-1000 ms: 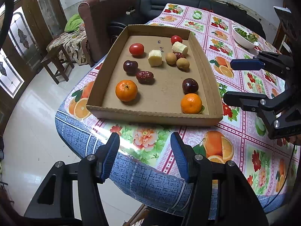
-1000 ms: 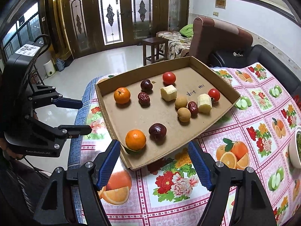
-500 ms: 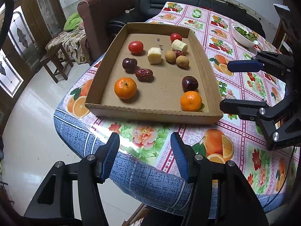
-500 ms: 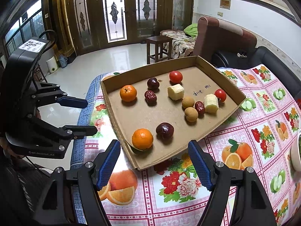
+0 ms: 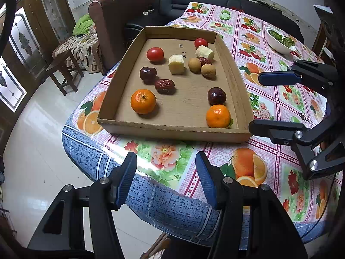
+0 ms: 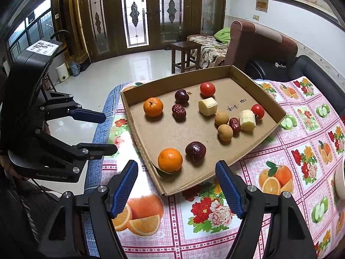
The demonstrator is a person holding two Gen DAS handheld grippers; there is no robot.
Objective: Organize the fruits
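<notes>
Both the left tool [image 5: 166,178] and right tool [image 6: 176,186] hang spread wide and empty, short of the cardboard tray [image 6: 138,129] on the desk [image 6: 291,172]. The nearest orange [image 6: 170,160] sits in the tray's corner; I judge a finger could catch the wall and shove the tray.

Brown tray [image 5: 239,79], orange mandarins [image 5: 143,101], pink fruit-print tablecloth [image 5: 278,99].

Tray middle: bare cardboard between the near orange [image 6: 170,160] and the banana piece [image 6: 207,106]; a tool could pass.
Tray far-right corner: longans [image 6: 225,132], date [image 6: 234,124], banana, tomato [image 6: 257,111] crowded, some touching.
Tray walls [image 5: 172,128]: low rim all round.
Bench right edge: bowl [image 5: 278,40] stands well apart from tray.
</notes>
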